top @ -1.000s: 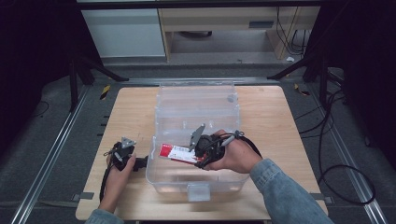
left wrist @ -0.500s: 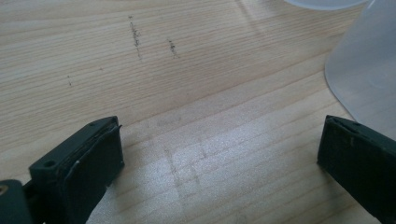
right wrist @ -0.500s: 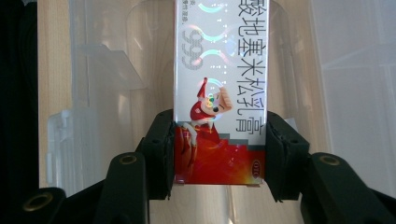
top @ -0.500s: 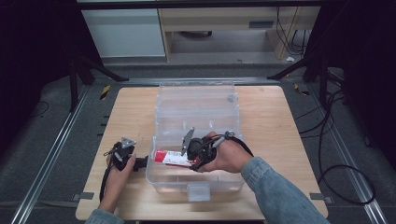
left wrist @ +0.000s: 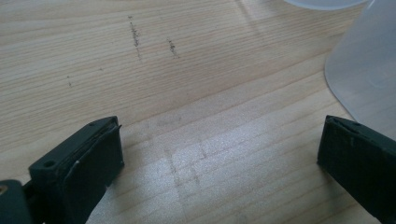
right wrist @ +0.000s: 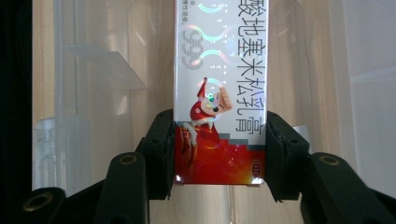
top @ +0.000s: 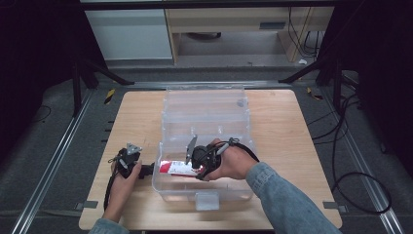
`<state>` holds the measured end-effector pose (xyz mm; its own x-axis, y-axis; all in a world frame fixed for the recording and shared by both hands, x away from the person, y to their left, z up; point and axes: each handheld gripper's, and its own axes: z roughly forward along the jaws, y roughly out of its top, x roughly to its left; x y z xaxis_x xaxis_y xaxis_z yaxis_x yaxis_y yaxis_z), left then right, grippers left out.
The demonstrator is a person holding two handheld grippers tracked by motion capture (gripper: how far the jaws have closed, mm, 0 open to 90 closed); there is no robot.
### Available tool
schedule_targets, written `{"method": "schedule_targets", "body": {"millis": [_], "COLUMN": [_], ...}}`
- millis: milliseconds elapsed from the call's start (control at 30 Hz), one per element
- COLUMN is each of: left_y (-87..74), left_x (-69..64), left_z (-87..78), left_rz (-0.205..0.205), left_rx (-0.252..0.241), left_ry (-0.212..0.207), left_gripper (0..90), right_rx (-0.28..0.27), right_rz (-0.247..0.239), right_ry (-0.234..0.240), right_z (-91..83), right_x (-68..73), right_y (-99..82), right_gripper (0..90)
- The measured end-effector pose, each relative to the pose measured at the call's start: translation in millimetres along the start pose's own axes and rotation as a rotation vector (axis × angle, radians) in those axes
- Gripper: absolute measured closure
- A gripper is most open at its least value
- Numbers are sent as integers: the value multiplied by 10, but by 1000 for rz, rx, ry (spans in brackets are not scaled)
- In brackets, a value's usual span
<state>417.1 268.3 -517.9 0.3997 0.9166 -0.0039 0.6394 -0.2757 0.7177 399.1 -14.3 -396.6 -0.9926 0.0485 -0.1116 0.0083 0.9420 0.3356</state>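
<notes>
Right hand-held gripper, lower centre of frame: 2 jaws clamped on red-and-white cardboard box inside clear plastic bin. Left hand-held gripper: jaws apart over wooden desk, lower left.

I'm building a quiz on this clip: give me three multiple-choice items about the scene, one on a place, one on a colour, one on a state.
1. Where is the red-and-white box?
A. inside the clear plastic bin
B. on the floor
C. on the shelf

2. What colour is the box's lower end between the jaws?
A. blue
B. red
C. green

3. How is the left gripper?
A. shut on a box
B. open over bare wooden table
C. shut on a cable

Key: A, the right gripper holds it within the bin walls; B, red print shows there; B, jaws stand apart, nothing between.
</notes>
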Motion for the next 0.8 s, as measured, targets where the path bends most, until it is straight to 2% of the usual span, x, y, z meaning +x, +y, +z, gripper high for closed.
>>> {"method": "schedule_targets", "body": {"millis": [400, 800], "left_y": [0, 0], "left_x": [0, 0], "left_z": [1, 1], "left_rz": [0, 0], "left_rx": [-1, 0], "left_ry": [-1, -1], "left_gripper": [0, 0], "right_rx": [28, 51], "right_rz": [-32, -40], "right_ry": [30, 48], "right_z": [130, 223], "right_x": [21, 7], "right_y": [71, 95], "right_gripper": [514, 514]}}
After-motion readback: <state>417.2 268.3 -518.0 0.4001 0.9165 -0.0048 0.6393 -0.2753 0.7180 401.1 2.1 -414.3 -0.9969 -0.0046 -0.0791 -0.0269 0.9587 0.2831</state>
